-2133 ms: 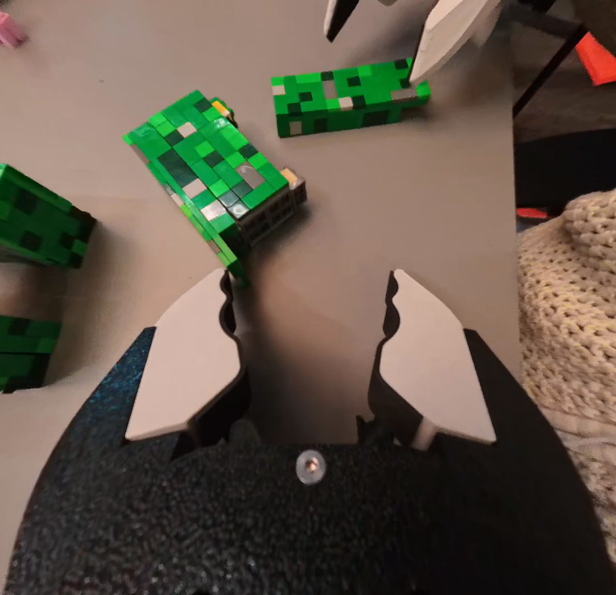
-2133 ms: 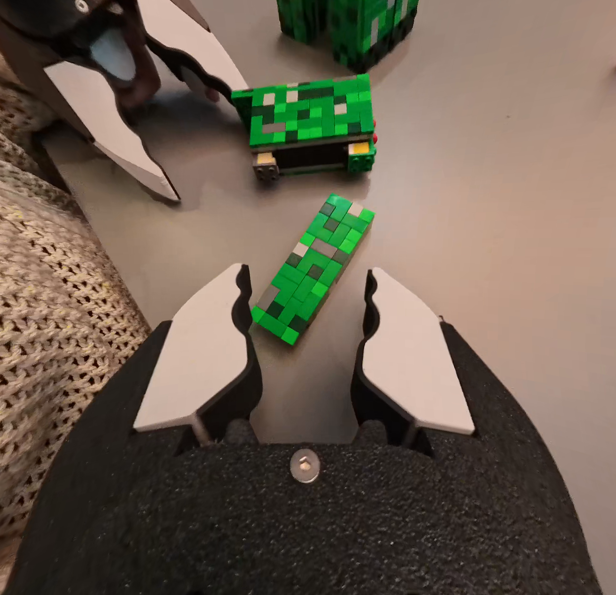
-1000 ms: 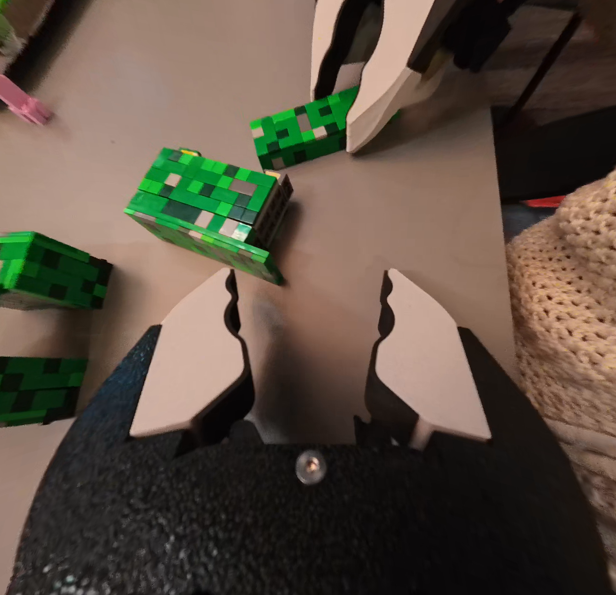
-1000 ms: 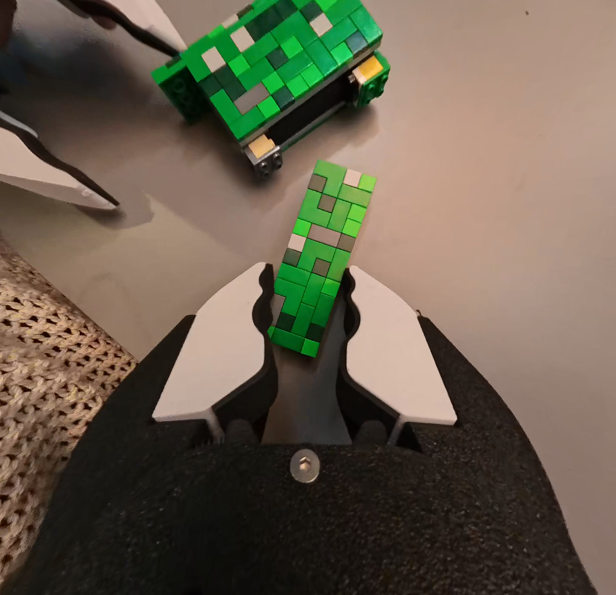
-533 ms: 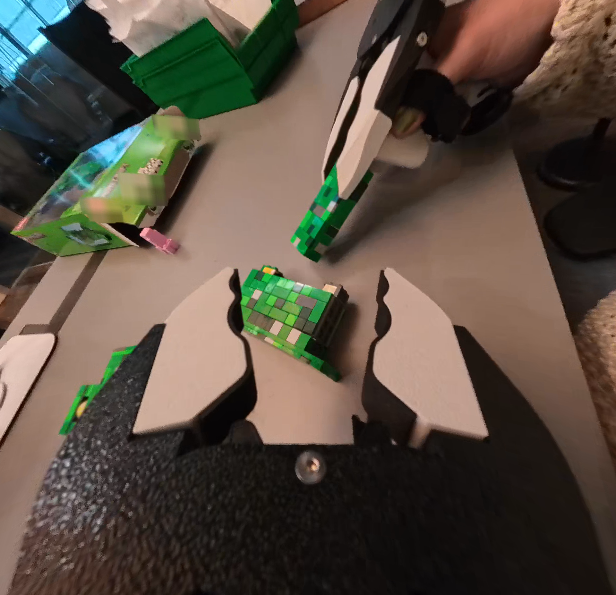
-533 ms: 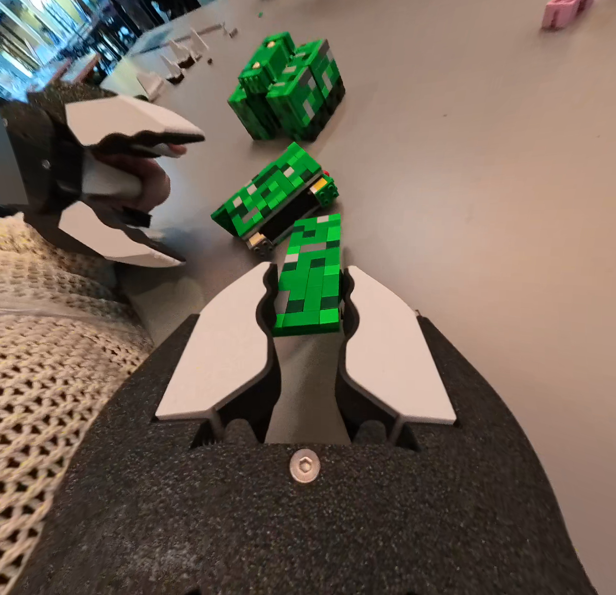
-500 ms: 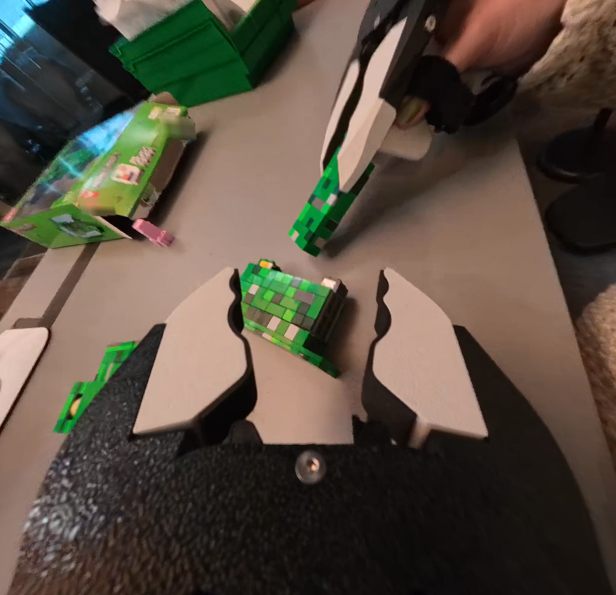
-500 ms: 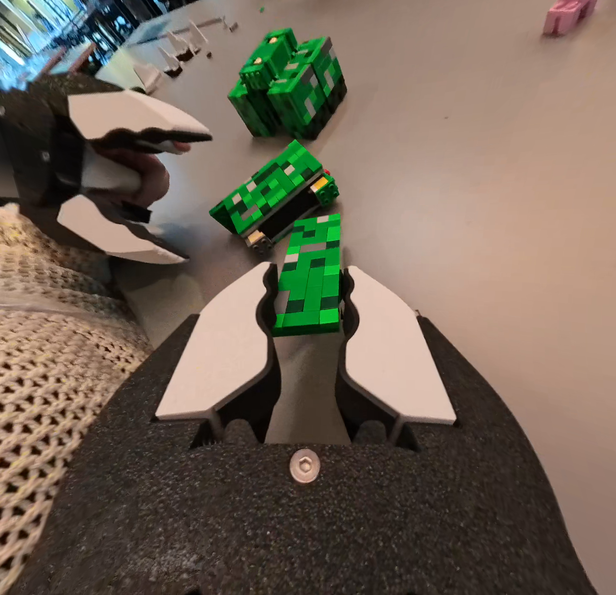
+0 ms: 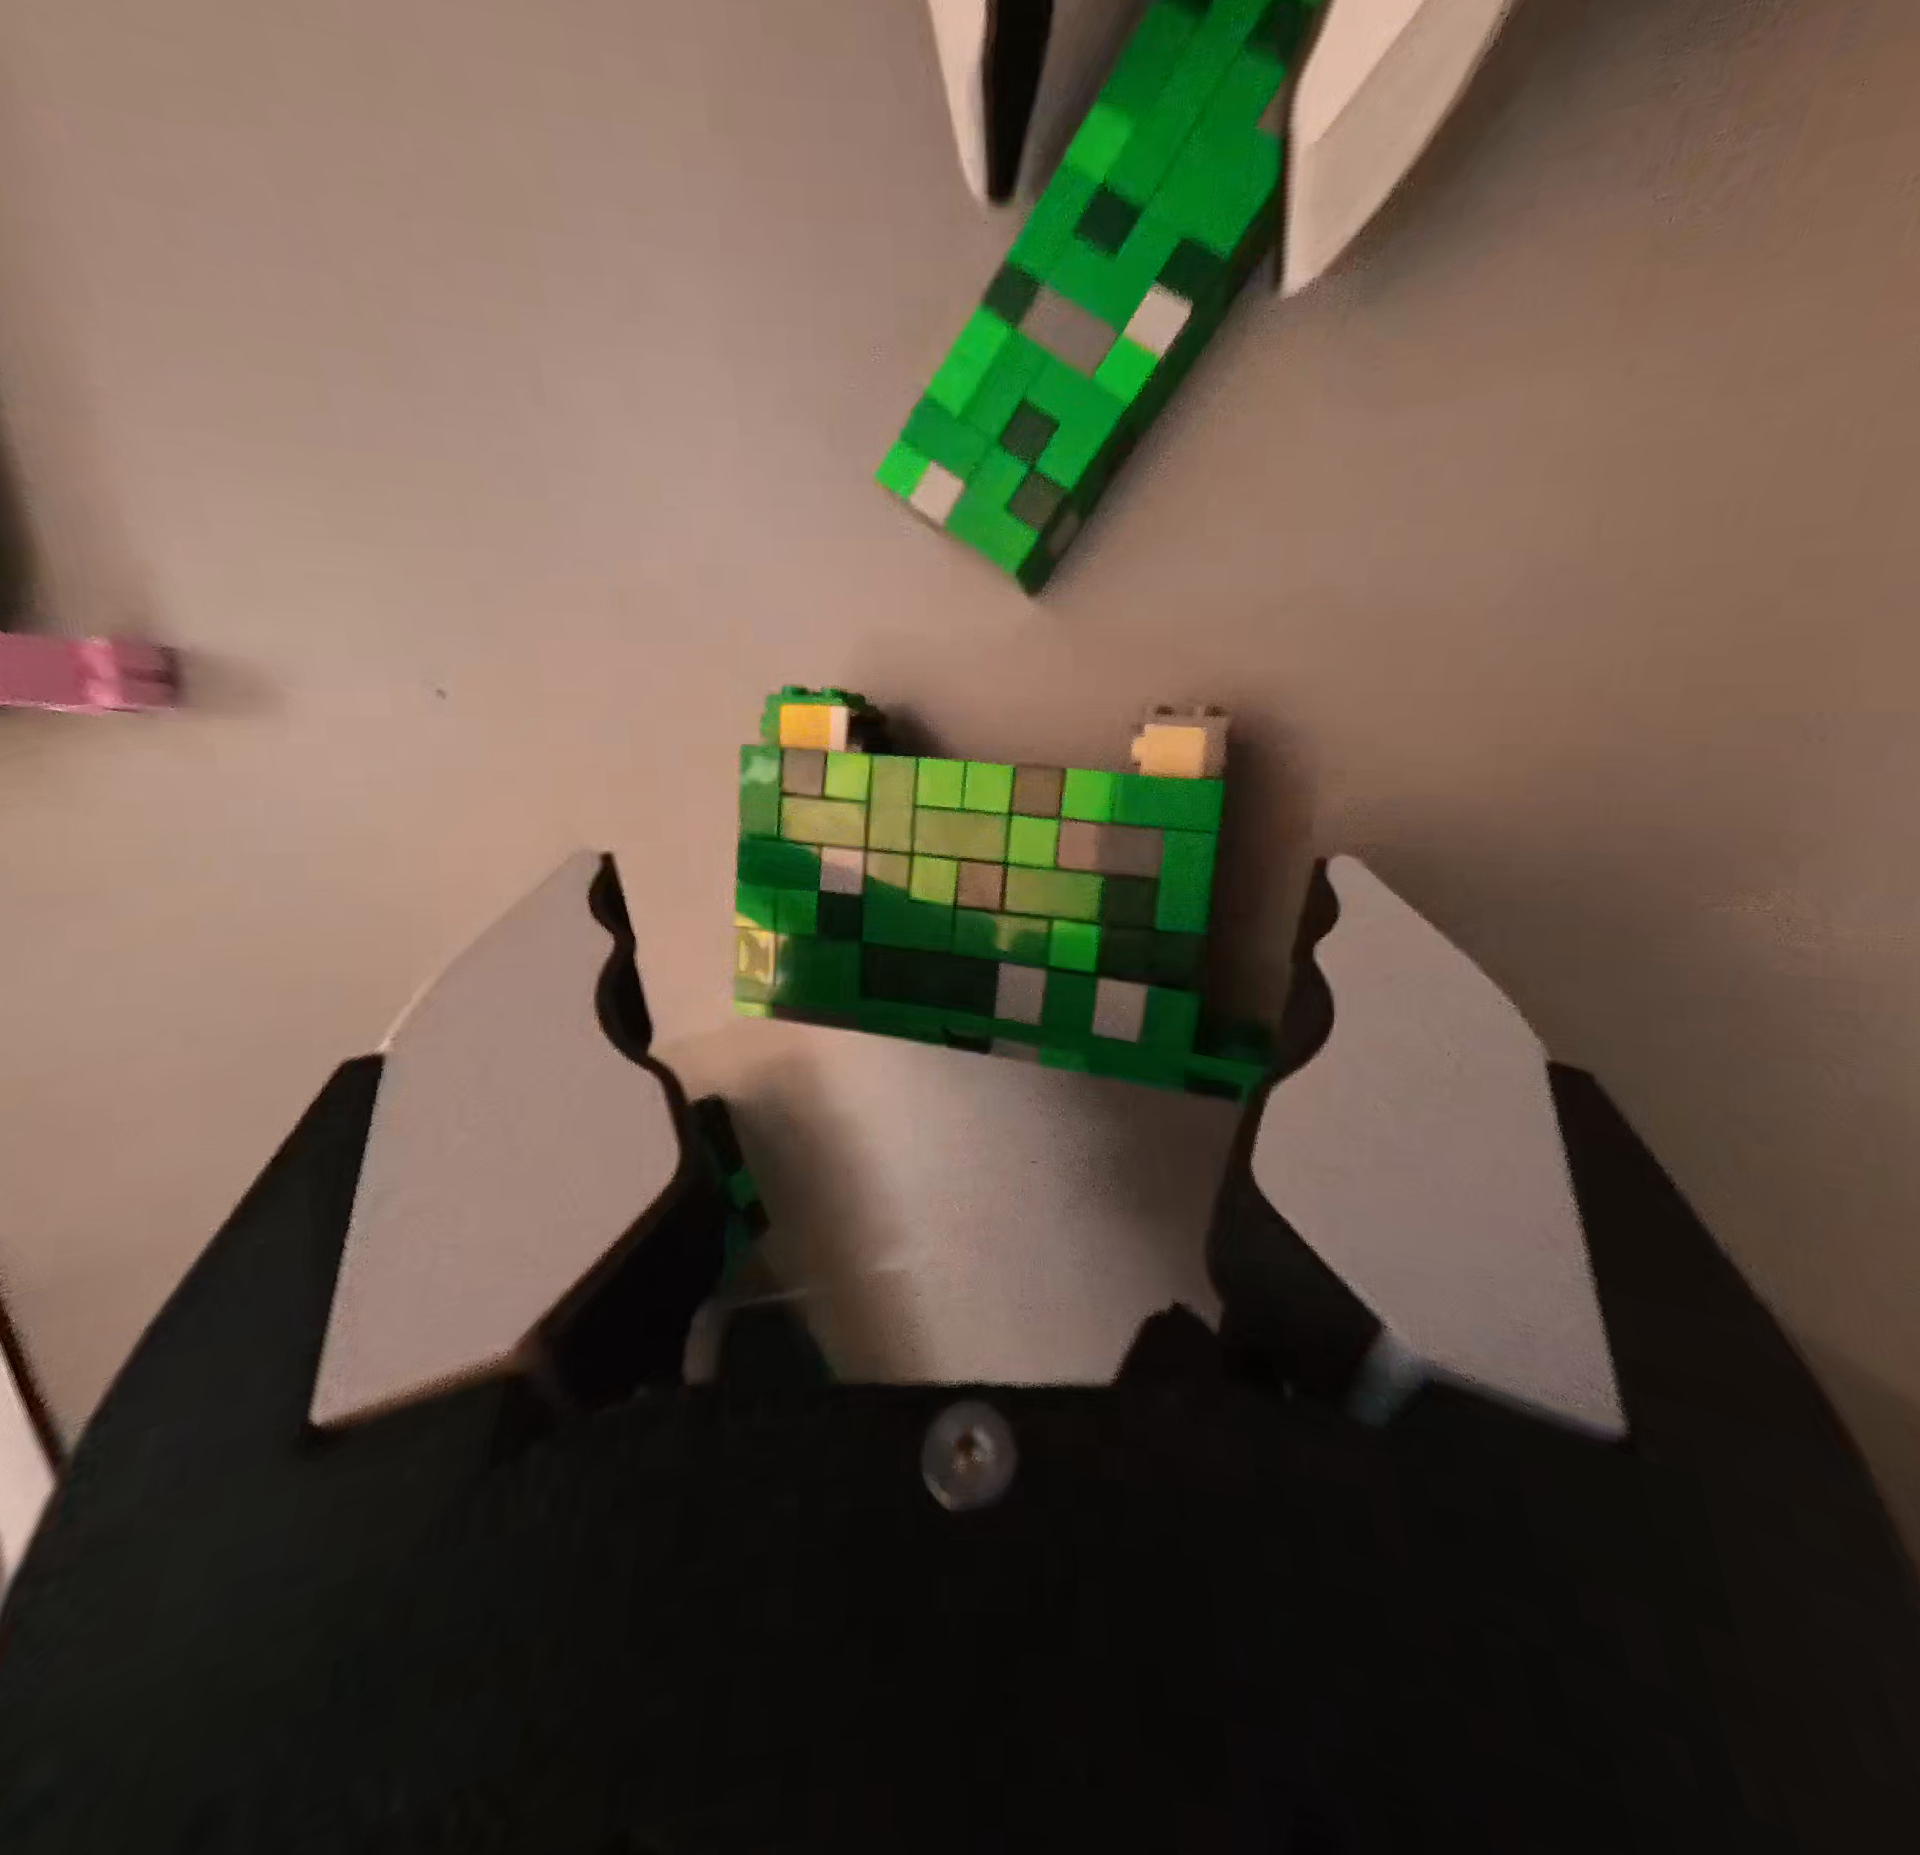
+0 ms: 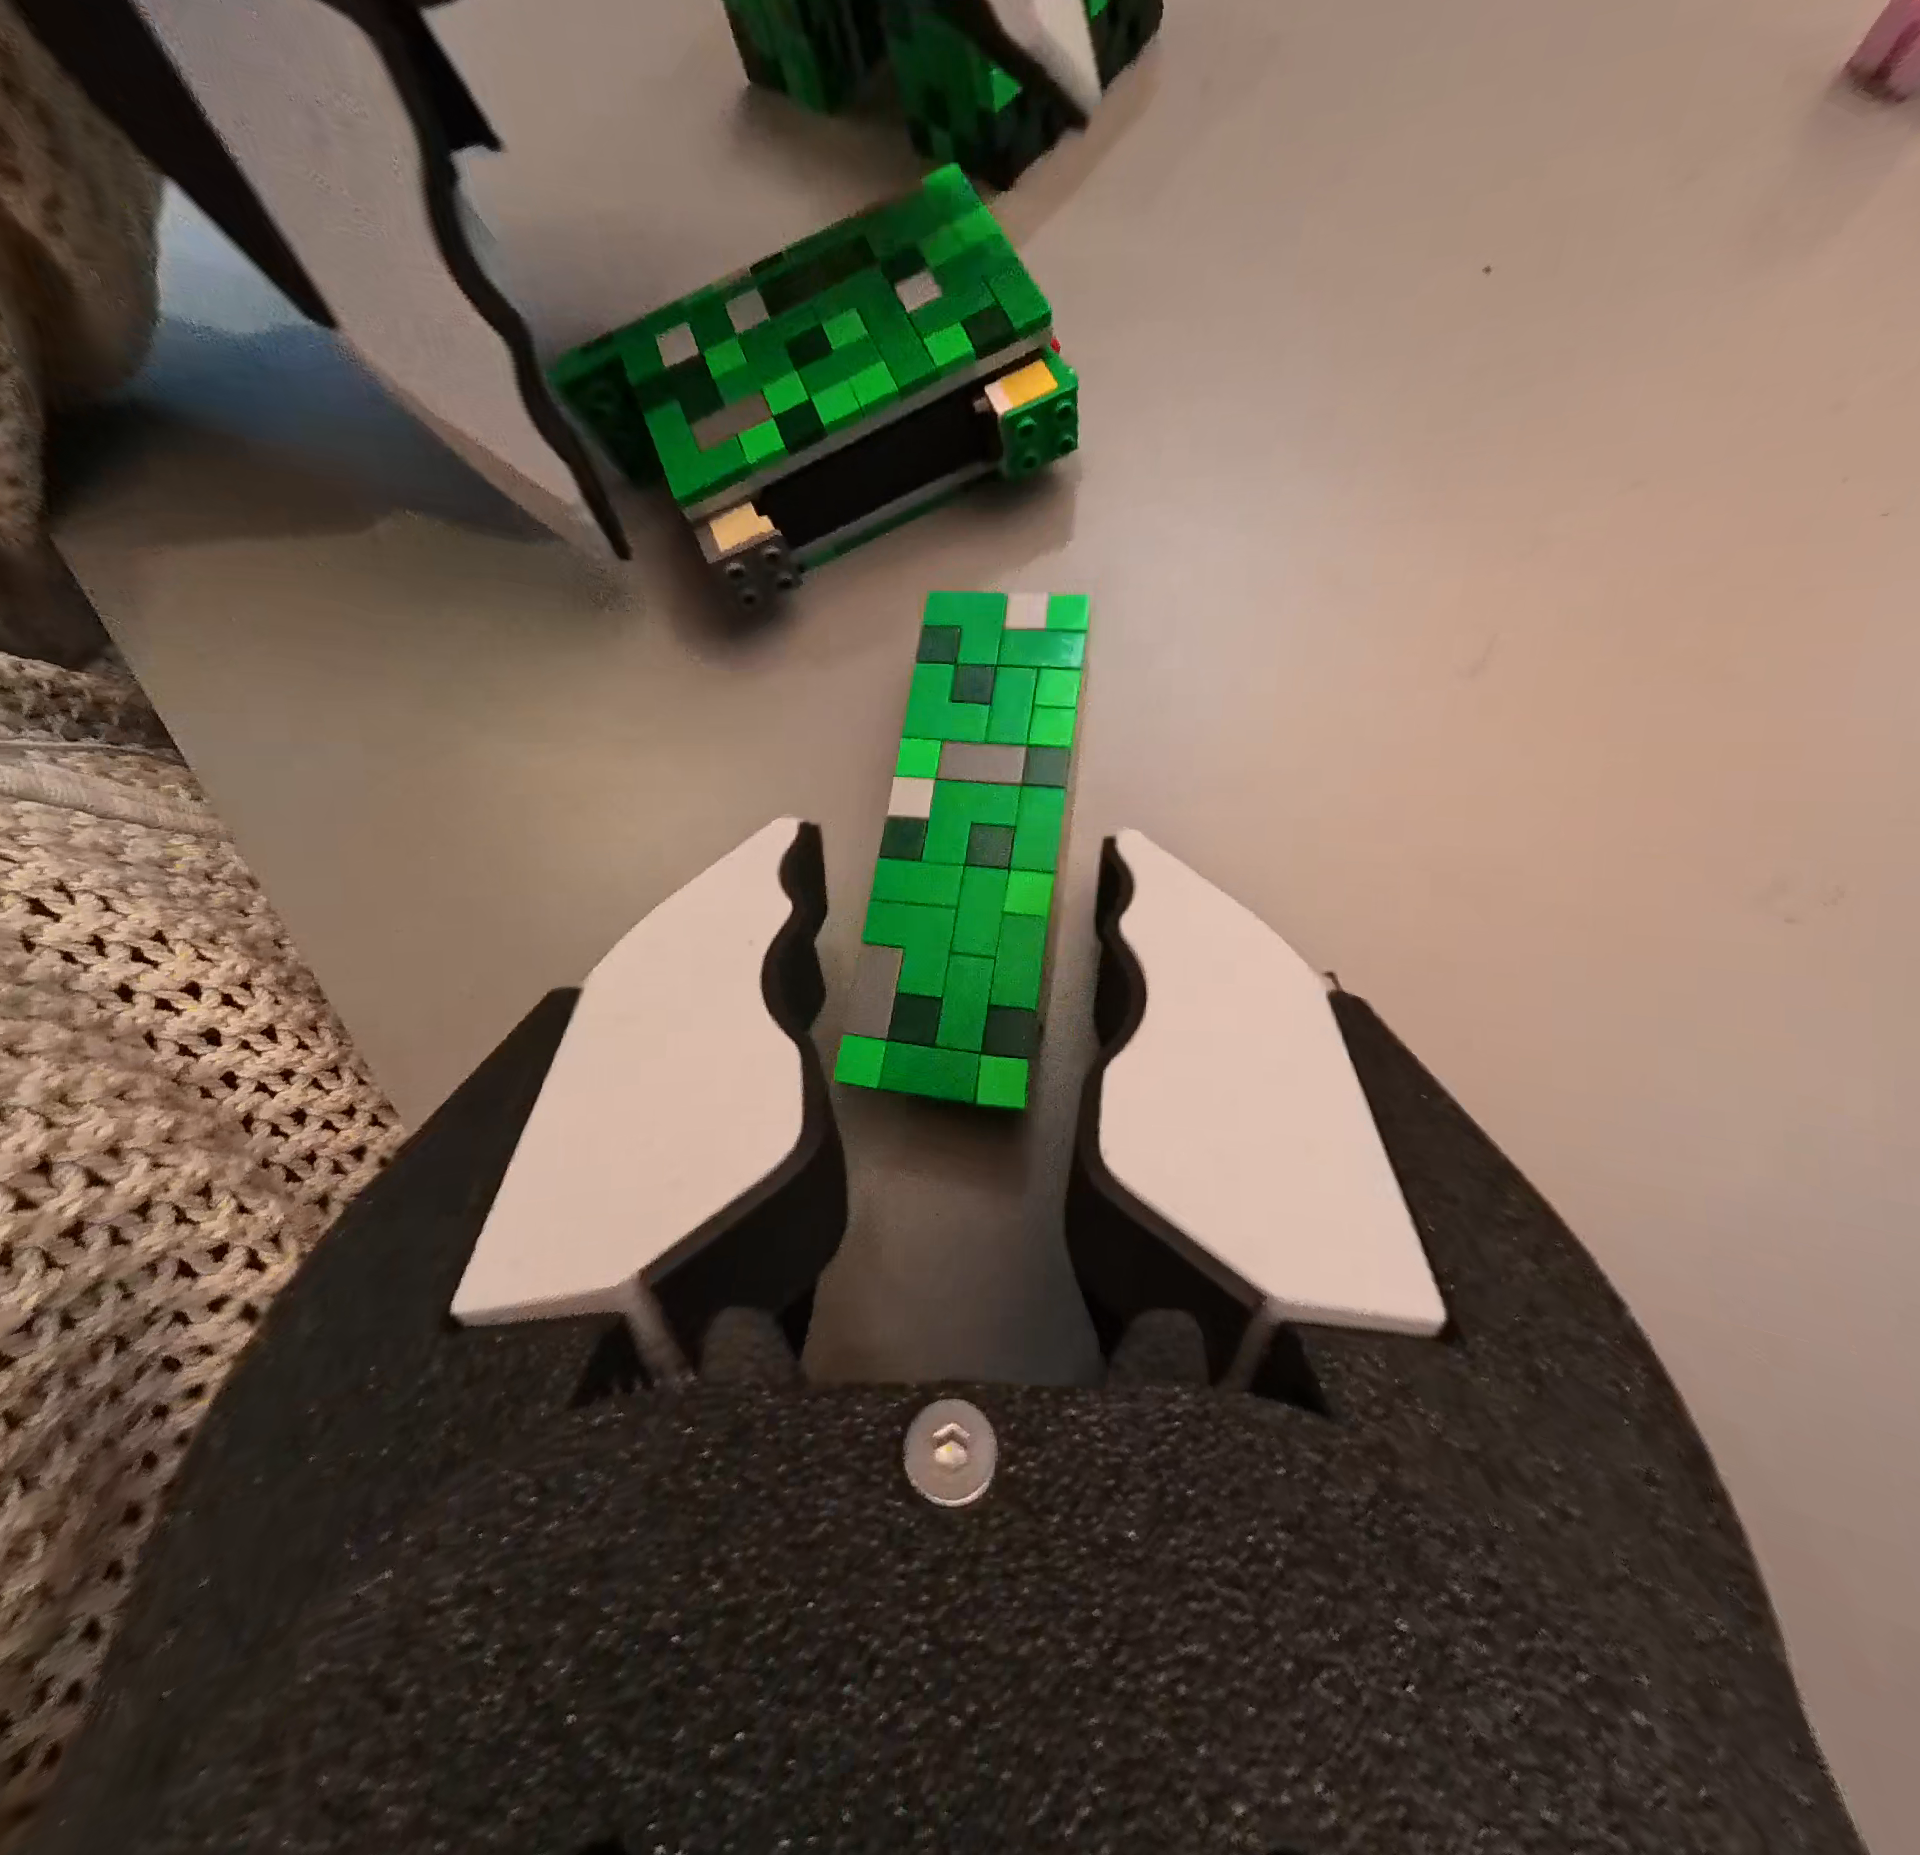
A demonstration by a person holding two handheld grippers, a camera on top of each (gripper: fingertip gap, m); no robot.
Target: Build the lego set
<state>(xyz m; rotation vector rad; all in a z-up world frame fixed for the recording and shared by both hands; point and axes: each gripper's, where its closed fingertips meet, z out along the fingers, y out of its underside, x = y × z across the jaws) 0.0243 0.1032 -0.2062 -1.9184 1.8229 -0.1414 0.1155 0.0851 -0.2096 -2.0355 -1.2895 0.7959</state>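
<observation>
The left claw stands wide open over the green block, its fingers on either side; the right fingertip is close to the block's lower corner, though blur makes it hard to say whether they touch. The block's near edge is smeared, and a sliver of green behind the left finger cannot be made out. Two tan studs poke up at the block's far side.

The right claw is partly open, with the long green strip lying between its fingers and a narrow gap on each side, so it grips nothing. The strip's far end points at the block, near but apart from it.

A green stack at the top of the right view is cut off by the frame and half covered by the left claw's finger. A pink piece is clipped at the left edge. The worktop lies bare to the right of the strip, while knit fabric crowds the left.
</observation>
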